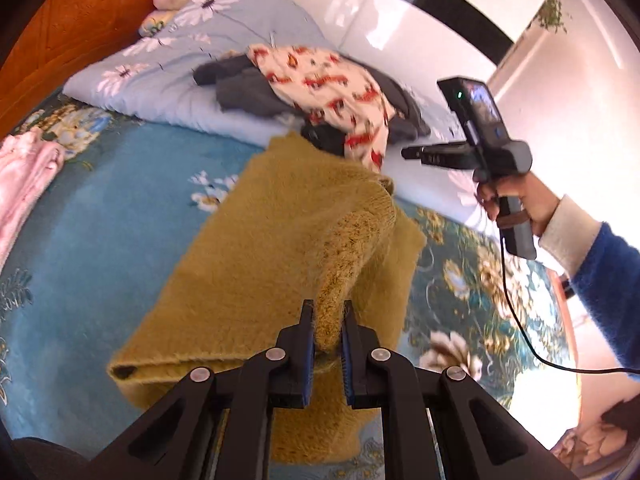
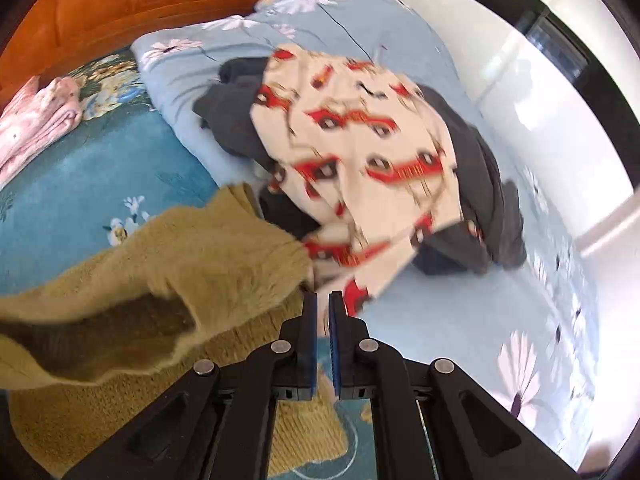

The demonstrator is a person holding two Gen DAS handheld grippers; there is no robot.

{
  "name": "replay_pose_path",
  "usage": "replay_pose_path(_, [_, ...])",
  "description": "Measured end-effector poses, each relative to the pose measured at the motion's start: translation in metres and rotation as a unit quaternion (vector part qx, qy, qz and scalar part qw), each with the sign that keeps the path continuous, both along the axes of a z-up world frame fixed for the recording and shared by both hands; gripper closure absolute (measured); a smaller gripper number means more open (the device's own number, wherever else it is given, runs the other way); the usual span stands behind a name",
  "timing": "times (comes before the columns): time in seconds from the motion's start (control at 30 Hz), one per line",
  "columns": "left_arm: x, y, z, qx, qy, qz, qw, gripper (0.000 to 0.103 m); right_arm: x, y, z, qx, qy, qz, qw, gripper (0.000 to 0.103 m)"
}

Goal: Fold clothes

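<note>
**Left tongs lift a mustard sweater over the bed, right tongs hold nothing**

The left tongs (image 1: 328, 316) are clamped on a thick fold of the mustard knit sweater (image 1: 256, 248), raising that part while the rest lies partly folded on the bed (image 1: 132, 184), which has a blue floral cover. The right tongs (image 2: 323, 312) are closed together with nothing between them, hovering just beside the sweater's far edge; in the left view a hand (image 1: 516, 204) carries them clear of the cloth.

To fold well, I judge the lifted part should be carried flat across the body and its edges lined up before release, with the free tongs smoothing or pinning the opposite side so the thick knit does not bunch.

Behind lie a light blue daisy quilt (image 1: 168, 60), a cream and red patterned garment (image 2: 360, 152) over dark grey clothes (image 1: 244, 92), and a pink blanket (image 1: 24, 184).

No brand, label or readable writing shows.
</note>
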State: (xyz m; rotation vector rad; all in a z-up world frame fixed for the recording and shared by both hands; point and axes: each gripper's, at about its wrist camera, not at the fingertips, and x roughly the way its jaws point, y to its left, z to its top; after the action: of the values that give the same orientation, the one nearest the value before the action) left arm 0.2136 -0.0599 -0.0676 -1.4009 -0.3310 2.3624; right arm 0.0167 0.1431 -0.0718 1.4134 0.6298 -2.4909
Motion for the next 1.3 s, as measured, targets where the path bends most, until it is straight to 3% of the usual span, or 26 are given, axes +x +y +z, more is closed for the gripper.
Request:
replay_pose_path(0.13, [0.01,0.037,-0.026,-0.032,-0.041,-0.038,0.9979,0.091,0.025,0.043,-0.03,-0.036,-0.035,-0.054,0.997,0.098])
replay_pose_path(0.3, [0.018,0.034,-0.027,-0.046,-0.051,-0.021,0.9974,0.091,0.045,0.06,-0.05,-0.153,-0.075,-0.084,0.982,0.097])
replay_pose_path(0.33, [0.02,0.032,-0.027,-0.049,-0.052,-0.016,0.9973,0.091,0.044,0.062,-0.055,-0.182,-0.086,-0.096,0.975,0.09])
replay_pose_path(0.37, [0.022,0.03,-0.026,-0.053,-0.052,-0.012,0.9971,0.091,0.041,0.065,-0.06,-0.216,-0.095,-0.112,0.965,0.076])
replay_pose_path(0.43, [0.025,0.026,-0.024,-0.062,-0.051,-0.005,0.9967,0.091,0.035,0.072,-0.068,-0.289,-0.111,-0.146,0.94,0.063])
replay_pose_path(0.53, [0.028,0.024,-0.022,-0.073,-0.049,0.0,0.9962,0.091,0.021,0.079,-0.086,-0.375,-0.14,-0.202,0.894,0.063])
replay_pose_path(0.67, [0.033,0.023,-0.02,-0.073,-0.052,-0.002,0.996,0.091,0.007,0.074,-0.106,-0.405,-0.173,-0.259,0.86,0.063])
replay_pose_path(0.7, [0.034,0.024,-0.02,-0.072,-0.054,-0.006,0.9959,0.091,0.006,0.072,-0.106,-0.408,-0.174,-0.262,0.857,0.063])
replay_pose_path(0.73, [0.035,0.025,-0.02,-0.073,-0.057,-0.011,0.9957,0.091,0.005,0.069,-0.102,-0.407,-0.174,-0.259,0.859,0.069])
replay_pose_path(0.77, [0.036,0.028,-0.021,-0.075,-0.058,-0.019,0.9953,0.091,0.005,0.066,-0.099,-0.405,-0.173,-0.256,0.861,0.089])
replay_pose_path(0.8, [0.037,0.031,-0.021,-0.077,-0.06,-0.026,0.9949,0.091,0.004,0.063,-0.096,-0.403,-0.172,-0.253,0.863,0.094])
replay_pose_path(0.97, [0.043,0.048,-0.028,-0.079,-0.079,-0.083,0.9903,0.091,0.022,0.079,-0.044,-0.408,-0.099,-0.202,0.885,0.095])
replay_pose_path(1.07, [0.04,0.055,-0.037,-0.067,-0.102,-0.101,0.9874,0.088,0.035,0.105,-0.04,-0.383,-0.082,-0.216,0.894,0.095])
replay_pose_path(1.13, [0.039,0.052,-0.041,-0.05,-0.118,-0.098,0.9869,0.088,0.038,0.113,-0.063,-0.343,-0.107,-0.239,0.902,0.095])
replay_pose_path(1.23, [0.037,0.034,-0.035,-0.003,-0.127,-0.071,0.9894,0.085,0.046,0.124,-0.091,-0.348,-0.132,-0.271,0.888,0.095])
replay_pose_path(1.3, [0.033,0.01,-0.025,0.047,-0.12,-0.033,0.991,0.067,0.05,0.124,-0.097,-0.352,-0.131,-0.28,0.884,0.095])
